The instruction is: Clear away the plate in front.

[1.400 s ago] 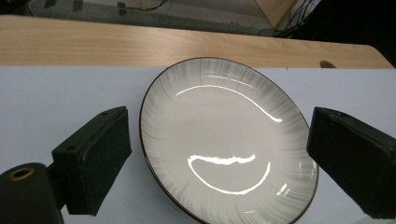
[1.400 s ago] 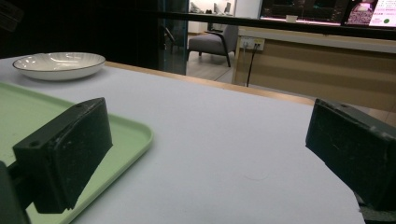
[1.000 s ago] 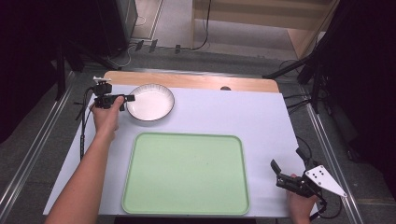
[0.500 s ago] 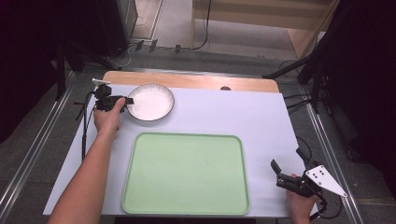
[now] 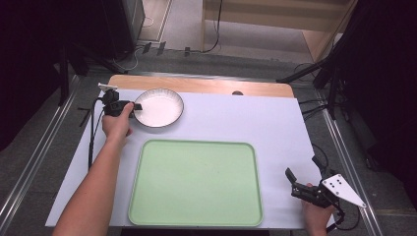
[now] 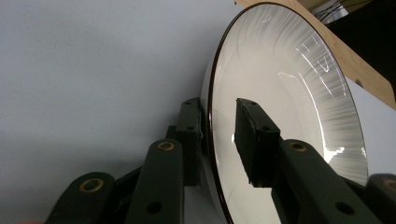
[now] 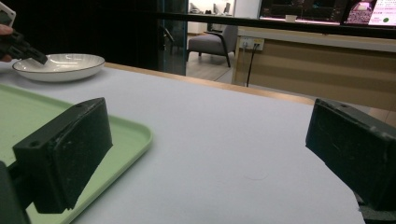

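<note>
- A white bowl (image 5: 158, 107) with a thin dark rim sits on the counter (image 5: 275, 128), at the far left, just beyond the far left corner of the green tray (image 5: 196, 184).
- The left tongs (image 5: 132, 106) reach in from the bowl's left side. In the left gripper view, one jaw is inside the bowl (image 6: 289, 116) and the other outside, with the rim between them. A narrow gap shows on the inner side, so they straddle the rim without yet pinching it.
- The green tray lies flat and bare just on the near side of the bowl, apart from it.
- The right tongs (image 5: 302, 183) rest by the near right corner of the tray, well away from the bowl, jaws spread wide with nothing between them.
- From the right gripper view, the tray's edge (image 7: 130, 140) lies between those tongs and the bowl (image 7: 58, 66); pale counter (image 7: 224, 140) stretches beyond.
- A wooden strip (image 5: 206, 84) borders the counter just behind the bowl.
</note>
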Motion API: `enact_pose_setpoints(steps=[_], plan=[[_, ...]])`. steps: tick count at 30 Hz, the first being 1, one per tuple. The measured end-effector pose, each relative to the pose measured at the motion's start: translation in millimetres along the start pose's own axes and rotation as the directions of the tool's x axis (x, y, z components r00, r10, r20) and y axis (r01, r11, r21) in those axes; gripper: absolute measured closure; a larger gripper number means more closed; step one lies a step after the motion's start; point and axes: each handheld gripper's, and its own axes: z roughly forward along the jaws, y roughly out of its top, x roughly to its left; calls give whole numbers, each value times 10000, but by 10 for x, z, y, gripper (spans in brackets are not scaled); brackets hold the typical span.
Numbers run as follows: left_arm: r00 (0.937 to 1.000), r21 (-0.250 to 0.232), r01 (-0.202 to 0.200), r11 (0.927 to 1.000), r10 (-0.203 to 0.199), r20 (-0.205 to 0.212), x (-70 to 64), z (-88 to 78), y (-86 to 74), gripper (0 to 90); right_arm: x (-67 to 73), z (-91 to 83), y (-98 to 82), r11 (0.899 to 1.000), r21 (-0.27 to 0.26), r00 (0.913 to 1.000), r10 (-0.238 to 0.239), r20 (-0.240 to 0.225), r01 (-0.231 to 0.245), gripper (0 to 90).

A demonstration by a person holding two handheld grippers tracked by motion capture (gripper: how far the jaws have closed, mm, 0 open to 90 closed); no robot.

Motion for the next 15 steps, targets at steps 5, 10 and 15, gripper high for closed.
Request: enact_pose_setpoints(steps=[5, 10, 15], plan=[[9999, 61, 142, 9999, -141, -32, 19, 14, 1, 792, -2, 0, 0, 10000, -3, 10000, -8, 0, 8, 7], [9998, 124, 166, 9998, -167, 48, 42, 28, -9, 815, -6, 1, 0, 10000, 8, 10000, 59, 34, -59, 7], [9992, 67, 386, 9992, -386, -45, 26, 19, -9, 831, -5, 3, 0, 10000, 5, 10000, 17, 33, -17, 7]])
